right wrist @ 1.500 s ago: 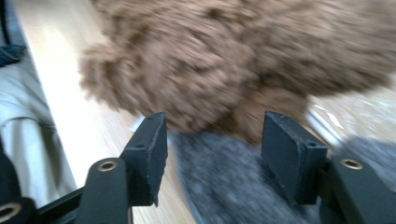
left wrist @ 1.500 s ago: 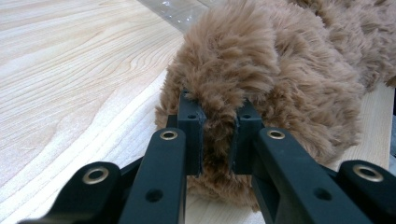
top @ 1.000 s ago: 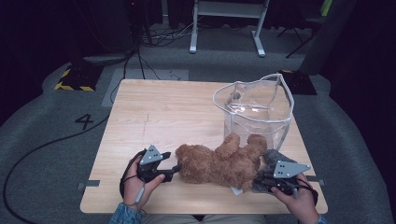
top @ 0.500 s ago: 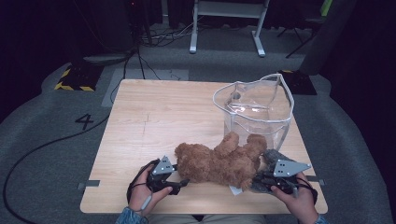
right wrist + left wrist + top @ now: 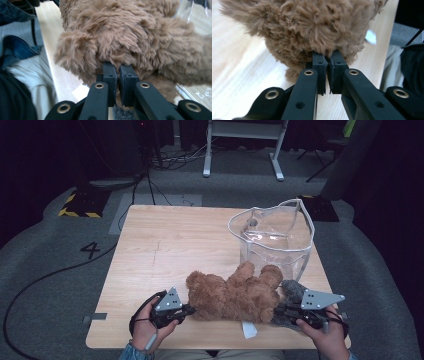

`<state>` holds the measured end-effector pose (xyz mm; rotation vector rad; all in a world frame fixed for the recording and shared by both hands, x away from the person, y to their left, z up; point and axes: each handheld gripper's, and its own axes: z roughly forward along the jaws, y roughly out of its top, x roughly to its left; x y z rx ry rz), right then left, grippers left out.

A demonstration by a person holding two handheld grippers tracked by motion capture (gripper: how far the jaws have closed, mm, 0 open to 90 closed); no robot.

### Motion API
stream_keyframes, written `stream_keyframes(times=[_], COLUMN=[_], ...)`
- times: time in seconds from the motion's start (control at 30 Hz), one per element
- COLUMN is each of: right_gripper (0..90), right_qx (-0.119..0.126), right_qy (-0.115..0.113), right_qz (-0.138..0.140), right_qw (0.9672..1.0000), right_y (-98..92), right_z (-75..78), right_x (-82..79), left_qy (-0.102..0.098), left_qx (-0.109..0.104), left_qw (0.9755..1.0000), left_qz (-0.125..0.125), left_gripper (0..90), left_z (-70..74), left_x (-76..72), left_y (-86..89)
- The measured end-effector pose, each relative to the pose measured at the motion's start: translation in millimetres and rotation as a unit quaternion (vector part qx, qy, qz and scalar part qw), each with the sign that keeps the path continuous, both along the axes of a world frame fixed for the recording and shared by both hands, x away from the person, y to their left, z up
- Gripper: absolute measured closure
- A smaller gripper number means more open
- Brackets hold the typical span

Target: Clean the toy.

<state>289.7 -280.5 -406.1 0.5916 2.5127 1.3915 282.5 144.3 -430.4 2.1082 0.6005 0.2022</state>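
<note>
- The fluffy brown teddy bear (image 5: 234, 295) lies on its side near the front edge of the pale wooden desk (image 5: 165, 250), just in front of the clear plastic bag with a white rim (image 5: 274, 236).
- The left gripper (image 5: 187, 309) has just been closing its jaws, and in the left gripper view they pinch only a tuft of fur at the bear's end (image 5: 312, 27). Such a shallow hold may slip once the toy is lifted.
- The right gripper (image 5: 278, 311) is clenched on fur at the other end (image 5: 125, 37). If one side lets go, the bear could swing down and fall off the near edge.
- The bag stands open and looks floppy; a paw catching its rim could tip or fold it.
- A white tag (image 5: 248, 329) pokes out under the bear; its print is unreadable.
- Fur hides the jaw tips, so how much fabric they hold is hard to judge.
- A grey patch (image 5: 294, 290) by the right gripper is unclear.
- The bear's face cannot be made out.
</note>
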Motion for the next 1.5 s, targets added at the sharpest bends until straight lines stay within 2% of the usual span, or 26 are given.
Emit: stream_keyframes(times=[0.07, 0.13, 0.17, 0.2, 0.23, 0.27, 0.37, 0.47, 0.5, 0.57, 0.6, 0.7, 0.73, 0.8, 0.83, 0.9, 0.93, 0.97, 1.03, 1.17, 1.23, 1.3, 1.37, 1.5], right_gripper=[85.6, 85.5, 85.5, 85.5, 85.5, 85.4, 84.5, 84.2, 86.0, 86.2, 85.5, 83.3, 81.9, 79.7, 72.6, 69.4, 65.8, 60.9, 50.3, 33.9, 27.7, 23.2, 20.1, 18.1], right_qx=[0.007, 0.017, 0.017, 0.031, 0.036, 0.042, 0.048, 0.024, 0.022, 0.030, 0.028, 0.022, 0.021, 0.020, 0.015, 0.008, 0.001, -0.007, -0.022, -0.072, -0.104, -0.135, -0.150, -0.160], right_qy=[0.003, 0.018, 0.018, 0.036, 0.041, 0.049, 0.056, 0.035, 0.028, 0.036, 0.036, 0.032, 0.029, 0.025, 0.006, -0.005, -0.011, -0.019, -0.027, -0.005, 0.011, 0.016, 0.028, 0.072], right_qz=[0.000, -0.006, -0.006, -0.006, -0.005, -0.003, 0.001, -0.013, -0.017, -0.013, -0.013, -0.021, -0.023, -0.026, -0.038, -0.050, -0.060, -0.071, -0.096, -0.127, -0.142, -0.160, -0.178, -0.182], right_qw=[1.0000, 0.9997, 0.9997, 0.9989, 0.9985, 0.9979, 0.9973, 0.9990, 0.9992, 0.9988, 0.9989, 0.9990, 0.9991, 0.9991, 0.9992, 0.9987, 0.9982, 0.9973, 0.9948, 0.9893, 0.9844, 0.9777, 0.9721, 0.9674], right_y=[-0.3, -0.9, -0.9, -2.3, -2.8, -3.3, -2.3, 1.5, 2.4, 3.1, 4.0, 5.3, 4.7, 4.2, 0.2, -3.9, -7.3, -11.5, -20.9, -36.3, -42.0, -49.1, -54.7, -66.3], right_z=[8.2, 16.9, 16.9, 26.4, 29.5, 33.3, 39.0, 30.5, 25.5, 17.1, 13.6, 7.7, 7.8, 8.4, 11.5, 13.1, 13.7, 13.8, 11.6, -5.1, -18.4, -32.9, -43.6, -70.6], right_x=[-2.6, -4.7, -4.7, -6.0, -6.4, -6.9, -6.1, 0.7, 3.5, 9.4, 12.1, 17.3, 18.1, 18.2, 17.6, 16.8, 16.7, 17.0, 19.1, 27.5, 32.4, 38.2, 42.9, 53.5], left_qy=[-0.005, -0.002, -0.002, -0.002, -0.001, -0.004, -0.015, -0.009, -0.005, 0.003, 0.002, 0.007, 0.004, 0.002, 0.000, -0.002, -0.006, -0.009, -0.007, -0.009, -0.007, -0.006, -0.004, -0.002], left_qx=[-0.014, -0.023, -0.023, -0.028, -0.029, -0.027, 0.011, 0.030, 0.027, 0.001, -0.004, -0.011, -0.007, -0.009, -0.012, -0.015, -0.017, -0.021, -0.027, -0.031, -0.033, -0.033, -0.033, -0.036], left_qw=[0.9999, 0.9997, 0.9997, 0.9996, 0.9995, 0.9996, 0.9998, 0.9994, 0.9995, 0.9999, 0.9999, 0.9997, 0.9997, 0.9997, 0.9995, 0.9992, 0.9990, 0.9987, 0.9983, 0.9976, 0.9973, 0.9973, 0.9974, 0.9972], left_qz=[-0.002, -0.003, -0.003, -0.009, -0.010, -0.007, 0.004, 0.015, 0.015, 0.014, 0.015, 0.022, 0.023, 0.025, 0.031, 0.036, 0.041, 0.046, 0.051, 0.062, 0.065, 0.066, 0.064, 0.066], left_gripper=[86.0, 86.3, 86.4, 86.7, 86.8, 86.9, 87.3, 88.3, 89.0, 89.1, 89.1, 88.6, 87.9, 83.7, 80.1, 75.4, 69.4, 62.8, 56.4, 43.2, 41.0, 39.9, 39.6, 38.9], left_z=[6.3, 10.7, 10.7, 13.6, 14.5, 15.0, 13.6, 4.3, 0.6, -3.6, -4.6, -6.3, -6.2, -6.3, -5.9, -6.1, -6.5, -6.7, -6.9, -7.5, -8.4, -9.0, -9.2, -10.3], left_x=[-2.6, -4.8, -4.8, -5.8, -6.3, -6.9, -6.1, -0.9, 1.3, 5.2, 7.2, 7.7, 8.0, 8.0, 8.2, 8.1, 8.1, 8.3, 8.5, 10.0, 10.3, 10.6, 10.8, 11.3], left_y=[1.7, 3.2, 3.2, 5.1, 5.8, 5.6, 1.7, -2.3, -2.6, -0.6, 0.8, 2.4, 3.2, 3.3, 4.0, 4.0, 4.1, 4.3, 4.7, 4.6, 4.2, 4.3, 4.5, 4.9])
